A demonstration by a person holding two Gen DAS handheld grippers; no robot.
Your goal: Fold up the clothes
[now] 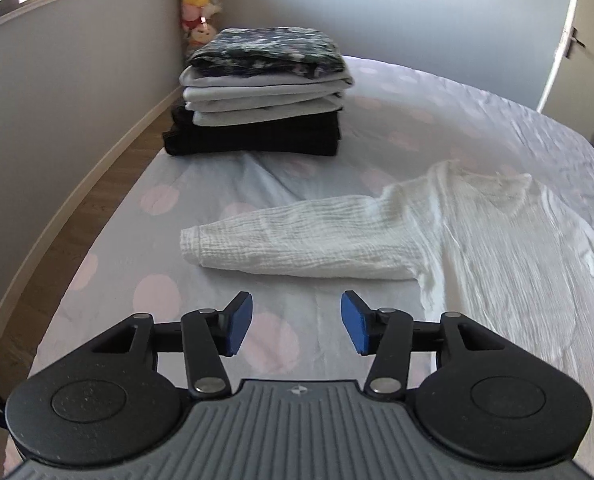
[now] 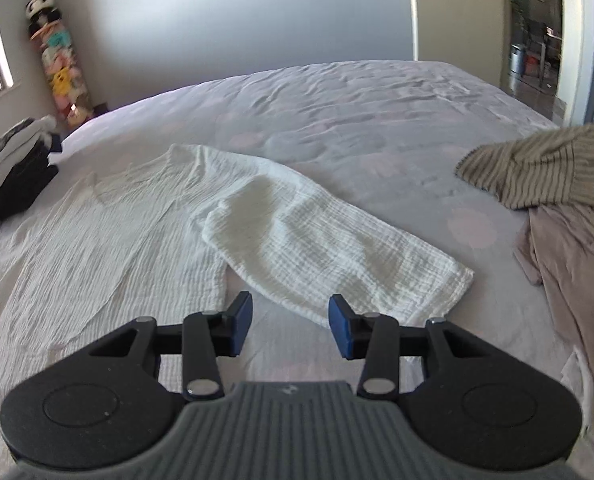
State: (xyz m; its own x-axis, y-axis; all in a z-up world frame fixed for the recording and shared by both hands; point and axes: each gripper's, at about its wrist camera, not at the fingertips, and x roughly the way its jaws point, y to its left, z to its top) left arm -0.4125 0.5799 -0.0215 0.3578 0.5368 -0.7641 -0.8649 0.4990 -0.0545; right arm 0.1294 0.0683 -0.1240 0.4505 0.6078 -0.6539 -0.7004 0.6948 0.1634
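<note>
A white shirt (image 1: 497, 240) of crinkled, ribbed gauze is lying flat on the bed sheet (image 1: 225, 184), which is pale, wrinkled and printed with soft pink dots, and each long sleeve (image 2: 329, 240) is spreading out to its side like a soft tube. The left gripper (image 1: 297, 322) and the right gripper (image 2: 291, 325) are both hovering over the sheet just before a cuff, their blue pads standing wide apart and holding nothing. A neat stack of folded clothes (image 1: 261, 92) is sitting at the bed's far left, and a striped knit garment (image 2: 545, 164) is lying crumpled at the right.

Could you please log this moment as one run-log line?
left gripper open, empty | right gripper open, empty | white shirt flat on bed | sleeves unfolded
</note>
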